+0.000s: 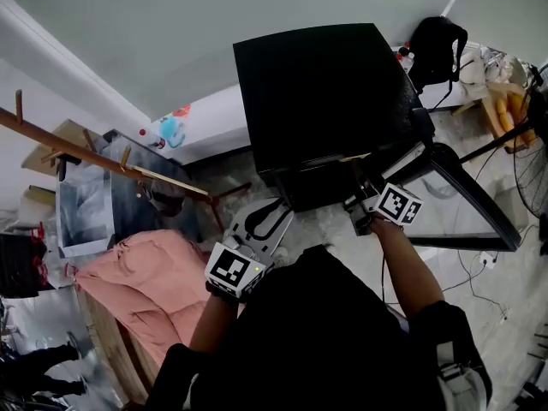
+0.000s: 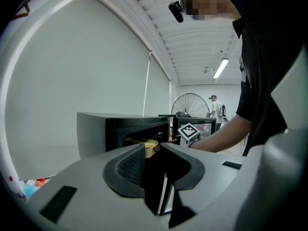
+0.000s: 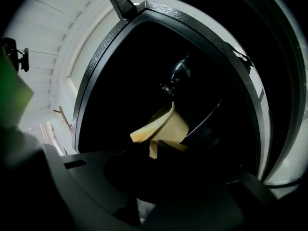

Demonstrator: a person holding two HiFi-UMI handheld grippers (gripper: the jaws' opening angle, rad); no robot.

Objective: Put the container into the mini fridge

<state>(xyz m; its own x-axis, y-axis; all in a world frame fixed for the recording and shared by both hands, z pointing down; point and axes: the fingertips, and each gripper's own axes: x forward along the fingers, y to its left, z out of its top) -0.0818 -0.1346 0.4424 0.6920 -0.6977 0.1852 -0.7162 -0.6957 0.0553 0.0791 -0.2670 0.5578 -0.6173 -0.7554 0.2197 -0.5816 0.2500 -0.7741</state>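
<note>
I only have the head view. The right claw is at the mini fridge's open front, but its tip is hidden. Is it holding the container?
Observer: Yes. The right gripper view shows the right claw shut on the rim of the yellow container.
Operator: Is the container in the fridge yet?
Observer: In the left gripper view it sits within the open front of the mini fridge.
Operator: And the left claw?
Observer: The left claw has its jaws slightly apart, with nothing between them.
</note>
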